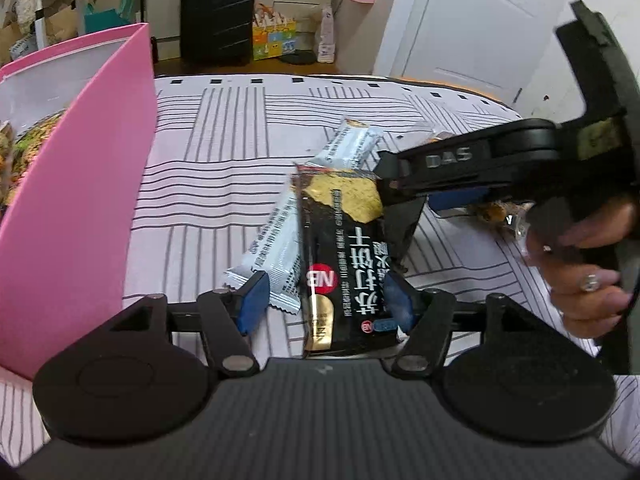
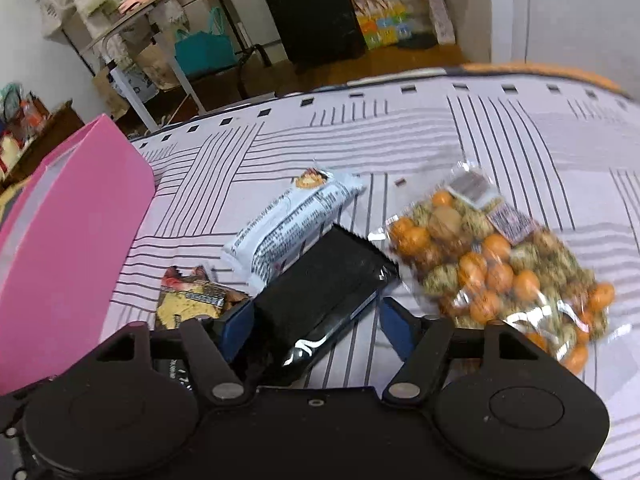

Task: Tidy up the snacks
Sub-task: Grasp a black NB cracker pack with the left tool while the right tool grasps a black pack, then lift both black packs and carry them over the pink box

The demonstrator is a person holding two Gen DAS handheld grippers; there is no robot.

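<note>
A black soda-cracker packet point(image 1: 344, 264) lies on the striped table between the blue pads of my left gripper point(image 1: 326, 302), whose jaws stand wide apart around it. White snack bars point(image 1: 276, 248) point(image 1: 350, 146) lie beside and beyond it. My right gripper point(image 2: 320, 322) is open over a plain black packet point(image 2: 320, 292); it reaches in from the right in the left wrist view point(image 1: 400, 196). A white bar point(image 2: 292, 224) and a clear bag of orange and green coated nuts point(image 2: 500, 264) lie ahead. The cracker packet's end point(image 2: 192, 300) shows at left.
A pink storage box point(image 1: 76, 208) holding snacks stands at the left; it also shows in the right wrist view point(image 2: 68, 240). The striped cloth point(image 1: 240, 128) covers the table. A black suitcase point(image 1: 218, 12) and shelves stand on the floor beyond the far edge.
</note>
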